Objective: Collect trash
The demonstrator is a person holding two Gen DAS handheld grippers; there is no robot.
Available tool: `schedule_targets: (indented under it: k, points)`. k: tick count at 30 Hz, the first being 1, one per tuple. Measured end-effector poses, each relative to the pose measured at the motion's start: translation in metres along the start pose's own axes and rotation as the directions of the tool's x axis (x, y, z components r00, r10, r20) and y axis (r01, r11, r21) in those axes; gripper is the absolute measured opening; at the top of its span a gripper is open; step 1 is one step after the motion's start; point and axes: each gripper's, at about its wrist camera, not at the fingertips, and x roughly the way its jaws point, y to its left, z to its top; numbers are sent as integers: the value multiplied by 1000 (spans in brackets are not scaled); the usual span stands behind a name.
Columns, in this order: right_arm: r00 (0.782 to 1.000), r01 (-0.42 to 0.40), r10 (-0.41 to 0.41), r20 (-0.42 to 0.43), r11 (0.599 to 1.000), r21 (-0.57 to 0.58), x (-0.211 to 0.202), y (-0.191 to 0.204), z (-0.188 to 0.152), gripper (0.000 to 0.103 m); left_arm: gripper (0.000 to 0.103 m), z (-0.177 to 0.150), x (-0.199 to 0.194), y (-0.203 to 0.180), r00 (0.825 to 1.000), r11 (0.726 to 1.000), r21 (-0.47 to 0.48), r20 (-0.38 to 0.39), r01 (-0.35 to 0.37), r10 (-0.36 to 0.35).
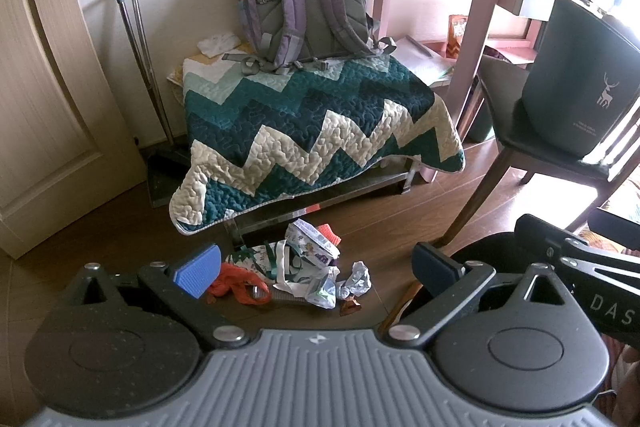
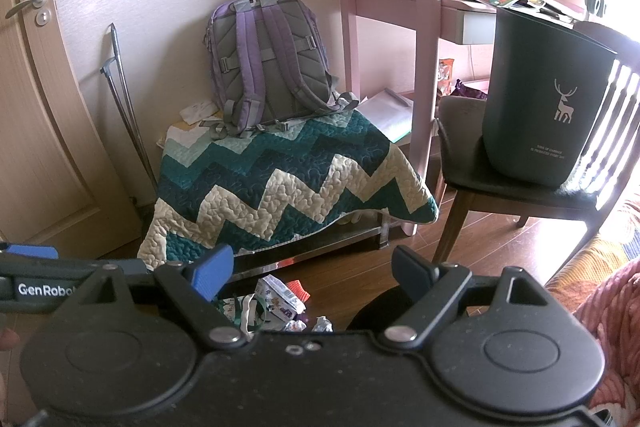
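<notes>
Trash, a loose heap of crumpled wrappers, printed packets and orange scraps, lies on the brown wooden floor just in front of the low bench draped with a teal and cream zigzag quilt. In the right wrist view only the far part of the heap shows beyond the tool body. Nothing appears collected yet: every piece seen is on the floor, and neither tool carries anything.

Left gripper hovers above the heap with its fingers spread wide and empty. Right gripper is likewise spread wide and empty, held higher and farther back.

On the dark wooden chair to the right stands a dark green plastic bin with a white deer print, upright, well apart from the heap; its inside cannot be seen. By my judgement the whole job is ahead: each piece must be picked up and carried to that bin.
</notes>
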Motion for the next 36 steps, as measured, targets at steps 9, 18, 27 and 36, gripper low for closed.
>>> schedule_targets:
  k: [9, 18, 27, 36]
  points:
    - [1000, -1, 1, -2, 1000, -2, 1, 0, 0, 86, 102, -1, 0, -1, 1000, 1000, -1, 0, -1, 1]
    - [1000, -29, 29, -1, 999, -13, 9, -2, 2, 86, 102, -1, 5, -3, 1000, 1000, -10, 0, -24, 24]
    - [999, -32, 32, -37, 999, -4, 27, 2, 3, 86, 102, 6, 23, -2, 999, 999, 20, -14, -38, 38]
    - [993, -12, 6, -120, 999, -48, 100, 13, 24, 86, 102, 20, 90, 48, 996, 997, -27, -43, -78, 77]
